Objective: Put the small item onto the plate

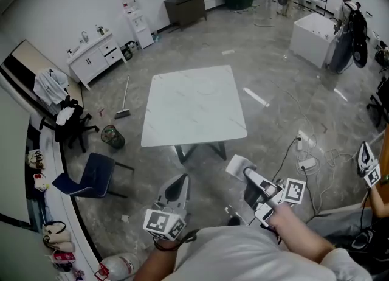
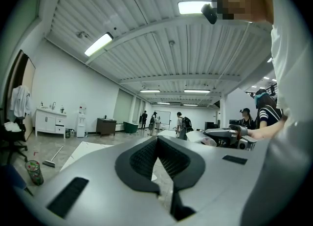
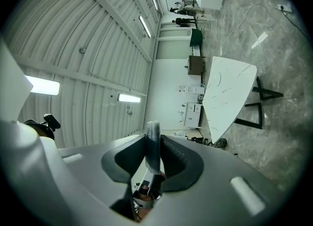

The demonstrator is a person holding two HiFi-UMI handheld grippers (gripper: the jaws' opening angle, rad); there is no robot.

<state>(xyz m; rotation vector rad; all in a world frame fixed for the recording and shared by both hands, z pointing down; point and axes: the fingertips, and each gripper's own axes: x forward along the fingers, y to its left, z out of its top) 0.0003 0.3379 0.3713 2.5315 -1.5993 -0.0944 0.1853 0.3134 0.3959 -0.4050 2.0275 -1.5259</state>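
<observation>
two grippers held short of table (image 1: pixel 194 106), well apart from it. left gripper (image 2: pixel 157 141): jaws closed together, nothing between. right gripper (image 3: pixel 152 146): jaws partly closed, clamped on pale flat piece (image 3: pixel 152 127) seen edge-on, probably plate. small item: in no view. judged: nothing set down yet; placing of plate and item all left.

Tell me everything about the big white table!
The table has a square white top with rounded corners and faint grey veins, like marble. Dark legs peek out under its near edge. It stands level on the shiny grey floor, alone in the middle of the room. Its top looks bare, and nothing but the floor touches it.
</observation>
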